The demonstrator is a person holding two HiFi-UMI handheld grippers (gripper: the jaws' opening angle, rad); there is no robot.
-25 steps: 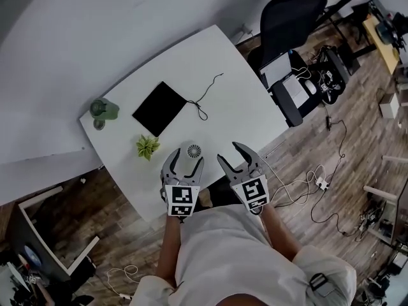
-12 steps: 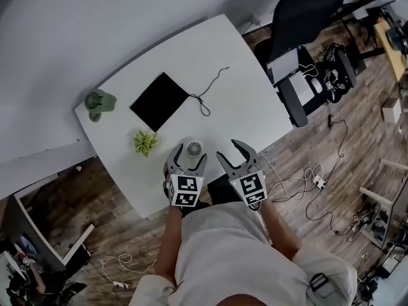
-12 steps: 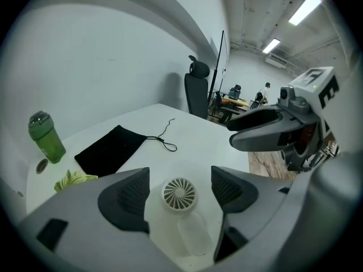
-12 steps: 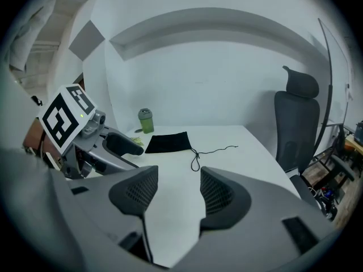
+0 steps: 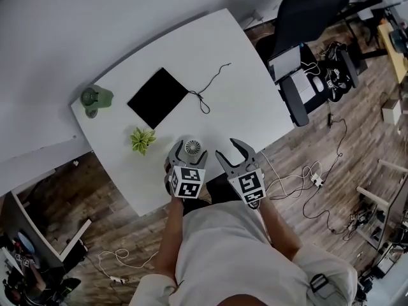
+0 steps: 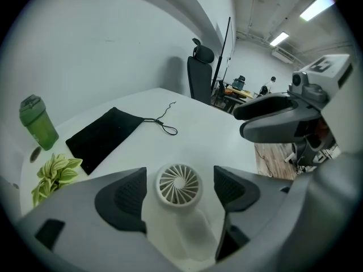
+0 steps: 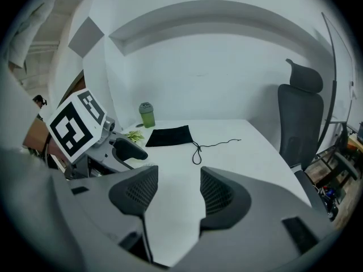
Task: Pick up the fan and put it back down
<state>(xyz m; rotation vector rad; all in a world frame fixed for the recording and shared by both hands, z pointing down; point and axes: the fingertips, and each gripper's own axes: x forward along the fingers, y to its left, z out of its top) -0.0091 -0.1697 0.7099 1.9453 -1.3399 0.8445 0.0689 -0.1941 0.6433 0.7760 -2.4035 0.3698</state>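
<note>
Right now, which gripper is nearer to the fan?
Left. The left gripper, its jaws just opening, has the fan between them without pressing it; the right gripper hangs open and empty beside the fan, on its right.

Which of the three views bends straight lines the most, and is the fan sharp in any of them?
Left gripper view: strong fisheye bend, dark corners, glare from the ceiling lights, yet the fan is sharp. Right gripper view: equal bend and dark corners; fan not shown. Head view: milder bend at the table edges; fan small, evenly lit.
</note>
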